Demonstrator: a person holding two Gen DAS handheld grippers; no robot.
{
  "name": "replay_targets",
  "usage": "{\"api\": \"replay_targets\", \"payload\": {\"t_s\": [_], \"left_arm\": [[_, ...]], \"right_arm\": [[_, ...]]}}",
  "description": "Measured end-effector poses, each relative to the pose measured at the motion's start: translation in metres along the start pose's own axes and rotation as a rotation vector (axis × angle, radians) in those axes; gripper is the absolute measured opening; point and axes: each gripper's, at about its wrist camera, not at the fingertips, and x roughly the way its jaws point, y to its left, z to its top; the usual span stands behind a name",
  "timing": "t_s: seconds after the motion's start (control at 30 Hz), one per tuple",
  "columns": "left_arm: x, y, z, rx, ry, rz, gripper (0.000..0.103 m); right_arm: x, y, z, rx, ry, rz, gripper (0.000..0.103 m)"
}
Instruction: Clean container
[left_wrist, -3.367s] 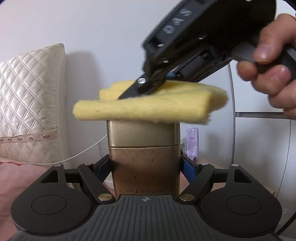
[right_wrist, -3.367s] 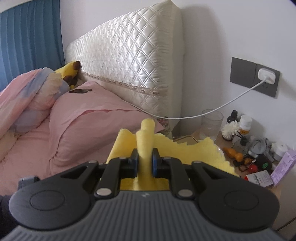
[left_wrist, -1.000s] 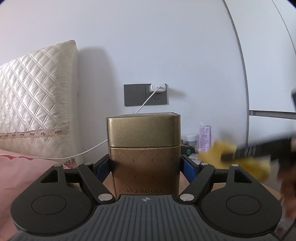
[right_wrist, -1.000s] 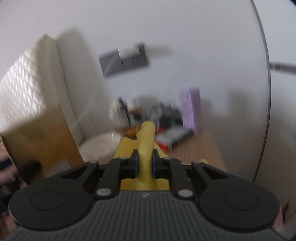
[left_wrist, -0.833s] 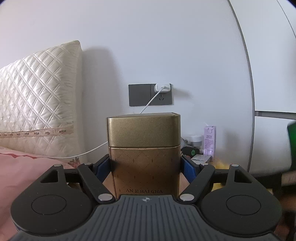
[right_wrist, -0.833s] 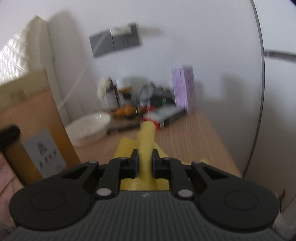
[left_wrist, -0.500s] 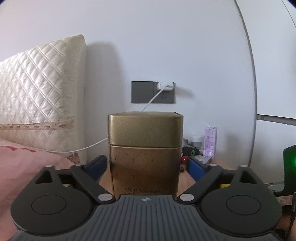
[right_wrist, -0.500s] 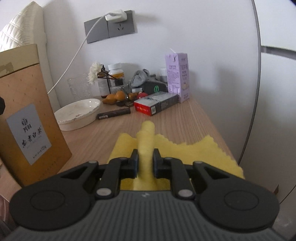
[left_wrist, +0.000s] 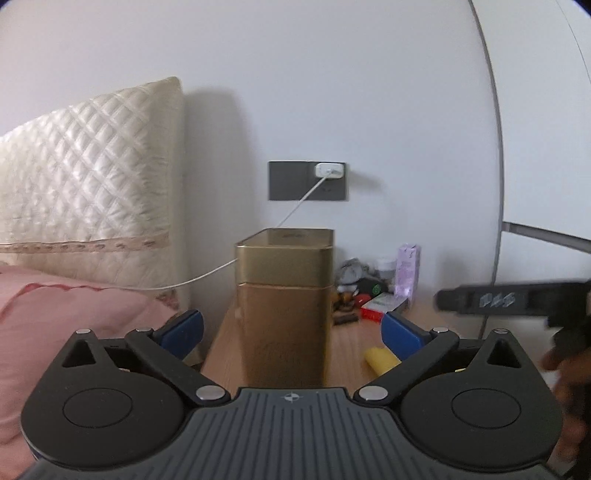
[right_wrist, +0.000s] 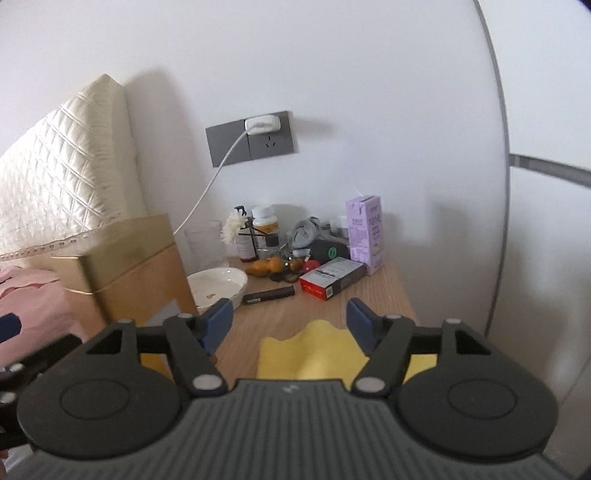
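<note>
A gold tin (left_wrist: 283, 306) stands upright with its lid on at the near left corner of a wooden nightstand (right_wrist: 325, 314), right beside the bed; what it holds cannot be seen. The left gripper (left_wrist: 291, 330) is spread wide, its blue pads (left_wrist: 400, 334) clear of the tin on both sides, and it holds nothing. The right gripper (right_wrist: 290, 325) is also wide open and empty, hovering just above a yellow cloth (right_wrist: 314, 350) that lies crumpled on the near part of the tabletop, to the right of the tin. Behind the tin sits a shallow white dish (right_wrist: 218, 286) with nothing showing in it but a small mark on its floor, and next to it a clear glass (right_wrist: 205, 247) that looks empty. A dark stick-shaped item (right_wrist: 267, 295) lies just beside the dish. Farther back are a red and grey box (right_wrist: 330, 282) lying flat, a purple carton (right_wrist: 364, 232) standing upright near the wall, a white-capped pill bottle (right_wrist: 264, 221), a small dark bottle (right_wrist: 245, 242) with a white flower, and a grey bundle (right_wrist: 304, 234). A white charger (right_wrist: 262, 123) is plugged into the grey wall socket above, its cable running down behind the tin.
</note>
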Motion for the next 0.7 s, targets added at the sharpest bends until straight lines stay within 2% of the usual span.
{"api": "replay_targets", "payload": {"t_s": [0.1, 0.13, 0.2, 0.27, 0.37, 0.47, 0.57, 0.6, 0.7], "left_arm": [[-0.018, -0.003, -0.001, 0.029, 0.038, 0.089, 0.103], [-0.022, -0.004, -0.002, 0.050, 0.051, 0.100, 0.103], [-0.028, -0.002, -0.001, 0.052, 0.087, 0.113, 0.103], [-0.036, 0.005, 0.003, -0.005, 0.111, 0.079, 0.103], [-0.045, 0.008, 0.007, -0.025, 0.107, 0.051, 0.103], [-0.054, 0.007, 0.010, -0.006, 0.084, 0.064, 0.103], [-0.056, 0.005, 0.016, -0.001, 0.111, 0.099, 0.103], [-0.056, 0.005, 0.016, -0.011, 0.122, 0.097, 0.103], [-0.054, 0.000, 0.015, -0.016, 0.159, 0.070, 0.103]], "right_arm": [[-0.021, 0.004, 0.004, -0.036, 0.000, -0.015, 0.076], [-0.027, 0.005, 0.005, -0.041, 0.001, -0.040, 0.077], [-0.038, 0.006, 0.006, -0.002, 0.015, -0.028, 0.078], [-0.052, 0.010, 0.003, 0.003, 0.022, -0.019, 0.085], [-0.074, 0.014, -0.005, 0.045, 0.002, -0.017, 0.096], [-0.089, 0.017, -0.010, 0.048, 0.008, -0.006, 0.096], [-0.098, 0.015, -0.010, 0.033, 0.017, -0.015, 0.100], [-0.100, 0.013, -0.009, 0.037, 0.022, -0.019, 0.103], [-0.103, 0.006, -0.009, 0.035, 0.019, -0.027, 0.103]]}}
